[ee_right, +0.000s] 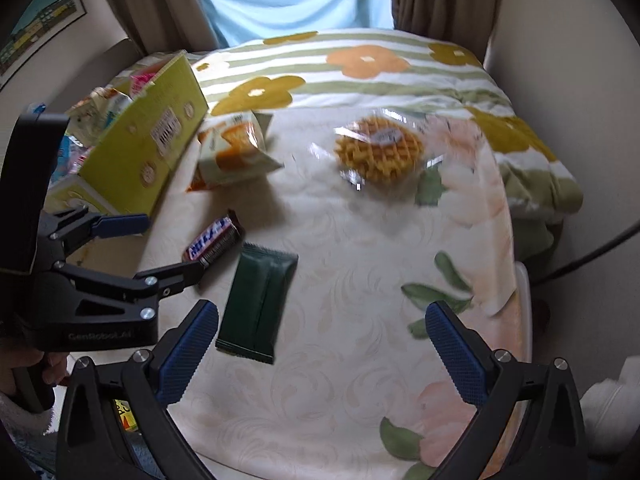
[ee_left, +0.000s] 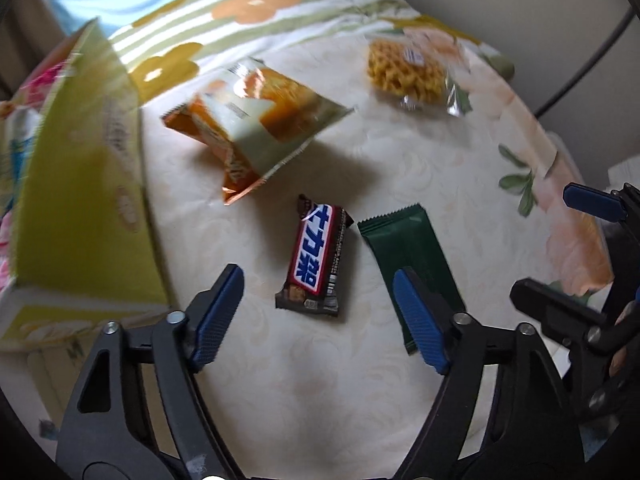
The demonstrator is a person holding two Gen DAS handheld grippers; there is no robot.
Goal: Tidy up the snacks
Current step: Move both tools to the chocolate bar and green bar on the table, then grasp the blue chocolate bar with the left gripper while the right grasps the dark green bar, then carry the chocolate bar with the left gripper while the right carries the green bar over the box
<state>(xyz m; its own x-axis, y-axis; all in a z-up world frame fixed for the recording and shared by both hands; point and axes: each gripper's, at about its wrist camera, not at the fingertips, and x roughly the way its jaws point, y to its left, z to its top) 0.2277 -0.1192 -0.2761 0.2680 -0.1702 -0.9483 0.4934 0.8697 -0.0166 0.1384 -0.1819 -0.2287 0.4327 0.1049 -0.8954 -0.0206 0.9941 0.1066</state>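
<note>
My left gripper (ee_left: 316, 316) hangs over the Snickers bar (ee_left: 316, 256), fingers apart, touching nothing; the dark green packet (ee_left: 408, 256) lies just right, unlabelled. My right gripper (ee_right: 320, 356) stands wide open; "GenRobot.AI" marks the other's body.

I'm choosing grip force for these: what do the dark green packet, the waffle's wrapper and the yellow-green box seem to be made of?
Dark green packet: matte plastic or foil film, judging by its crimped, zigzag end seals. Waffle's wrapper: thin clear glossy plastic; the waffle shows through and it glints. Yellow-green box: printed cardboard, probably; flat stiff walls with a barcode label.
</note>
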